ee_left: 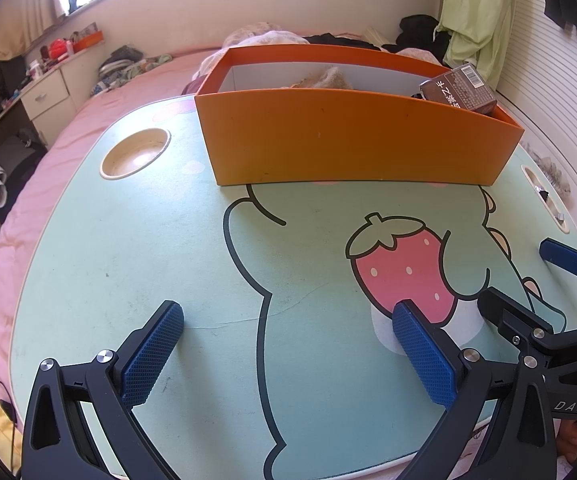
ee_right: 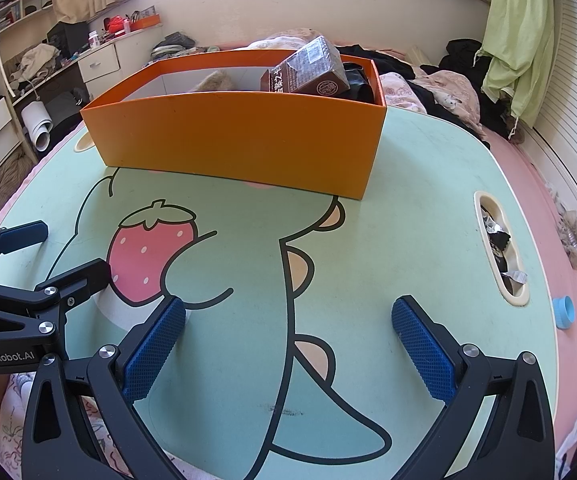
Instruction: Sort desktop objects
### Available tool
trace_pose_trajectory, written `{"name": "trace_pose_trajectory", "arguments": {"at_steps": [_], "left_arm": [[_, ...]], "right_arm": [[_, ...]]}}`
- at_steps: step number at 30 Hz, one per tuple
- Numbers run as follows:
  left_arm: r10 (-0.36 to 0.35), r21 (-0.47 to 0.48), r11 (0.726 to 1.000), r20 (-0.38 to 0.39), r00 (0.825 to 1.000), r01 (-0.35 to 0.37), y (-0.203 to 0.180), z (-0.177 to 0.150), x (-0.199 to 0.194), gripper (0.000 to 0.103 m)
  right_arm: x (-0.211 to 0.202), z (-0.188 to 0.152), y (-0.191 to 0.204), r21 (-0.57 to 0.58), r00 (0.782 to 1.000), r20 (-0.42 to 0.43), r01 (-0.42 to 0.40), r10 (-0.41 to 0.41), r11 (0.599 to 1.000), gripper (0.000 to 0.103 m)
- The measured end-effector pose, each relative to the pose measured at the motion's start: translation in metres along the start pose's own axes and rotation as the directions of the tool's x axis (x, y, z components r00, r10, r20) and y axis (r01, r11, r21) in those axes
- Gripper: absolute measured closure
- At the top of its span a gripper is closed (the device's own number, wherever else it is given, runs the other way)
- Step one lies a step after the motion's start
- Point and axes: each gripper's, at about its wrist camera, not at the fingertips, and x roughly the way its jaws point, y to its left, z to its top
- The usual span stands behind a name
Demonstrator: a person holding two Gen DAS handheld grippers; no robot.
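An orange box stands at the far side of the green cartoon lap table. It also shows in the right wrist view. A brown carton leans out of its right end, also seen in the left wrist view. A tan fuzzy item and a black item lie inside. My left gripper is open and empty over the near table. My right gripper is open and empty beside it, and shows at the right in the left wrist view.
The table has a round cup recess at the left and a slot holding wrappers at the right. A blue bottle cap lies on the pink bedsheet past the right edge. Drawers and clutter stand at the far left.
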Motion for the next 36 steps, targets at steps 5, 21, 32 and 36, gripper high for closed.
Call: {"name": "trace_pose_trajectory", "arguments": {"at_steps": [5,21,32,36], "left_arm": [[0.000,0.000,1.000,0.000,1.000,0.000,0.0009,-0.0007,-0.0004,0.000],[0.011,-0.010,1.000,0.004,1.000,-0.011,-0.0009,0.0015,0.0014,0.000],[0.010,-0.009,1.000,0.004,1.000,-0.010,-0.0012,0.0017,0.0012,0.000],[0.013,-0.014,1.000,0.001,1.000,-0.013,-0.0006,0.0012,0.0006,0.000]], "right_arm": [[0.0021,0.0005,-0.0007,0.000,1.000,0.000,0.000,0.000,1.000,0.000],[0.0027,0.0075,-0.0065,-0.002,1.000,-0.001,-0.001,0.001,1.000,0.000],[0.0028,0.0069,-0.0055,-0.002,1.000,-0.001,-0.002,0.002,1.000,0.000],[0.0039,0.0074,-0.0054,-0.002,1.000,-0.001,-0.002,0.002,1.000,0.000]]}}
